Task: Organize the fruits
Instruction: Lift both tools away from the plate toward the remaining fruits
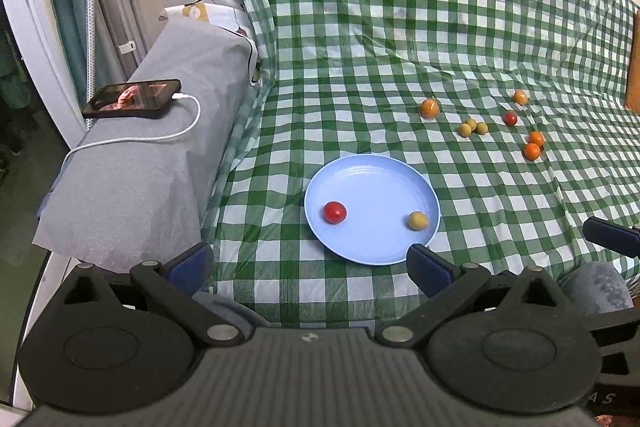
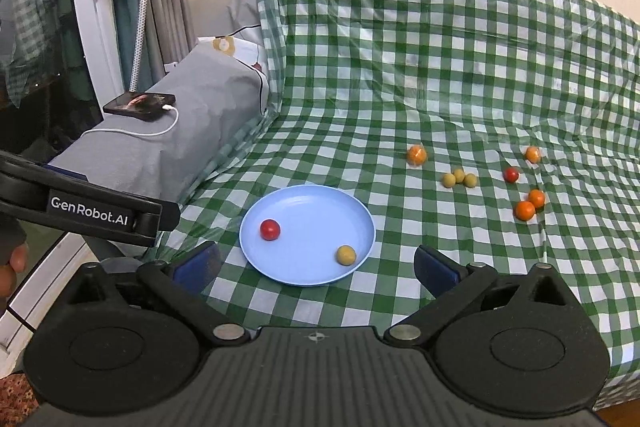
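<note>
A light blue plate (image 1: 372, 183) (image 2: 308, 203) lies on the green checked cloth. It holds a red fruit (image 1: 335, 212) (image 2: 270, 229) and a yellow-green fruit (image 1: 417, 220) (image 2: 345, 254). Beyond it to the right lie loose fruits: an orange one (image 1: 429, 108) (image 2: 416, 155), three yellow-green ones (image 1: 472, 127) (image 2: 459, 178), a red one (image 1: 510, 118) (image 2: 511, 174), and three more orange ones (image 1: 532, 151) (image 2: 525, 210). My left gripper (image 1: 310, 265) is open and empty at the plate's near edge. My right gripper (image 2: 316, 265) is open and empty just before the plate.
A grey covered armrest (image 1: 160, 167) (image 2: 172, 139) stands on the left with a phone (image 1: 132, 99) (image 2: 140, 105) and white charging cable on it. The cloth rises up the backrest behind the fruits. The left gripper's body (image 2: 88, 211) shows at the right wrist view's left edge.
</note>
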A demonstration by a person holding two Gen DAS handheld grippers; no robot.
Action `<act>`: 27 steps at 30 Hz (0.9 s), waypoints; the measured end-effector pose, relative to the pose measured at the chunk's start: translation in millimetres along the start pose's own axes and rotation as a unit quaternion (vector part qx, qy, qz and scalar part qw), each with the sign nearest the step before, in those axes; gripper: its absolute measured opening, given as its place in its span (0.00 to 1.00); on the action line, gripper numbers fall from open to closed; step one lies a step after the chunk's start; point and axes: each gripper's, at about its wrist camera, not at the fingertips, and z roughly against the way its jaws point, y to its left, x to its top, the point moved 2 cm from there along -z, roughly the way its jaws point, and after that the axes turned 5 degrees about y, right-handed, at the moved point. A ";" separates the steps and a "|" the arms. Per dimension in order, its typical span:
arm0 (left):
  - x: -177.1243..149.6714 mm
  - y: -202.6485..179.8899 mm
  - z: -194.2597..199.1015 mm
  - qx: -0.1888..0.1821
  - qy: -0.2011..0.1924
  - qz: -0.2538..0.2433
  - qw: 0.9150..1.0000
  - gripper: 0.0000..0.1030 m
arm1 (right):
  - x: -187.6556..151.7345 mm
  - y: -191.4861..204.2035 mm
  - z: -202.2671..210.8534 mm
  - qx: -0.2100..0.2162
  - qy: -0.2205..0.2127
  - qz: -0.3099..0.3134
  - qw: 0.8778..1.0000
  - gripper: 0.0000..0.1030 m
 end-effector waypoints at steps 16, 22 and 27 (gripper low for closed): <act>4.9 -2.6 -16.1 0.004 0.023 -0.008 1.000 0.99 | -3.8 -8.7 -14.1 0.008 0.020 -0.019 1.000 0.99; 13.2 -8.3 -28.4 0.006 0.035 -0.013 0.999 1.00 | -4.0 -22.4 -25.9 0.010 0.034 -0.043 0.998 0.99; 31.5 -22.9 -41.6 -0.002 0.041 -0.021 0.999 1.00 | 0.4 -51.9 -36.2 -0.016 0.033 -0.081 0.996 0.99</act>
